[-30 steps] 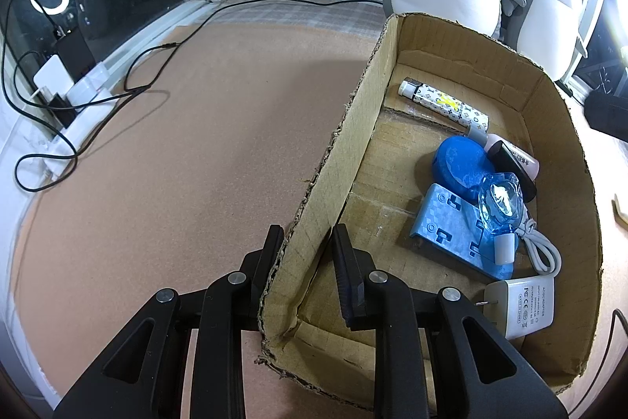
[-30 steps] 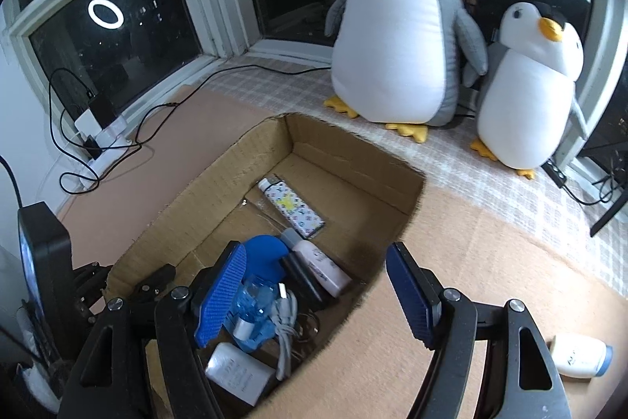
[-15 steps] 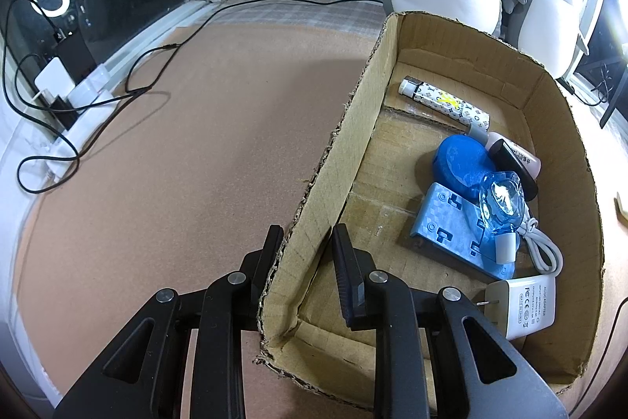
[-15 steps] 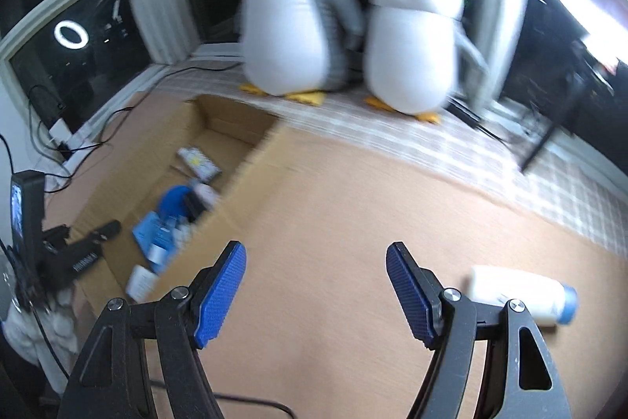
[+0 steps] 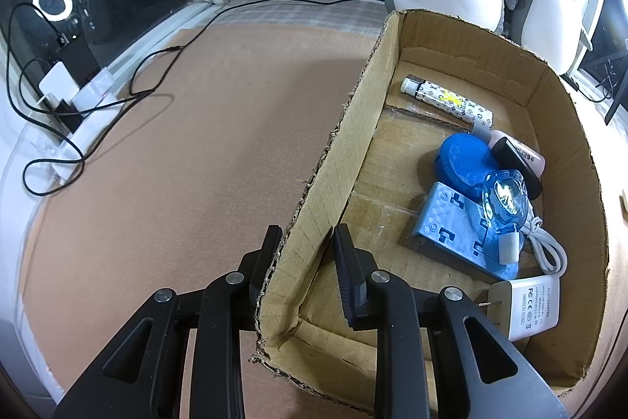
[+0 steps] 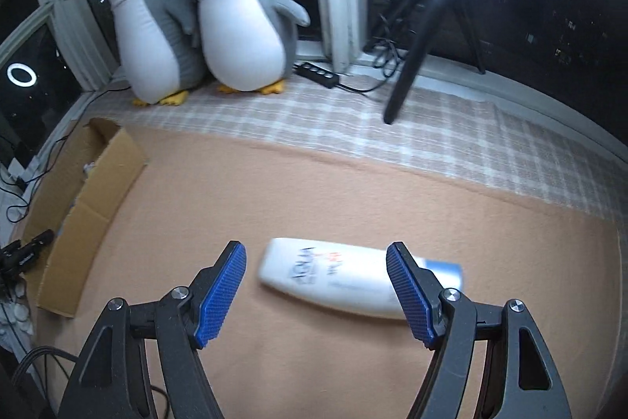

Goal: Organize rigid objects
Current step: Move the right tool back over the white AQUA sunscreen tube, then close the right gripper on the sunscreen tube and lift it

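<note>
— What's the setting?
— A tan mat (image 6: pixel 314 191) by dark windows, with two plush penguins (image 6: pixel 243 22) on a checked cloth.
— What does the left wrist view show alone?
— The inside of the cardboard box (image 5: pixel 581 152): a patterned tube (image 5: pixel 447 101), a blue disc (image 5: pixel 463 160) and a white charger (image 5: pixel 526 309) printed "AC/DC ADAPTER". The left gripper (image 5: pixel 306 242) pinches the box's near wall.
— And the right?
— A white bottle (image 6: pixel 333 277) lies on the mat, well apart from the box, lettering blurred. The right gripper (image 6: pixel 316 262) is spread wide above it, pads clear.
</note>
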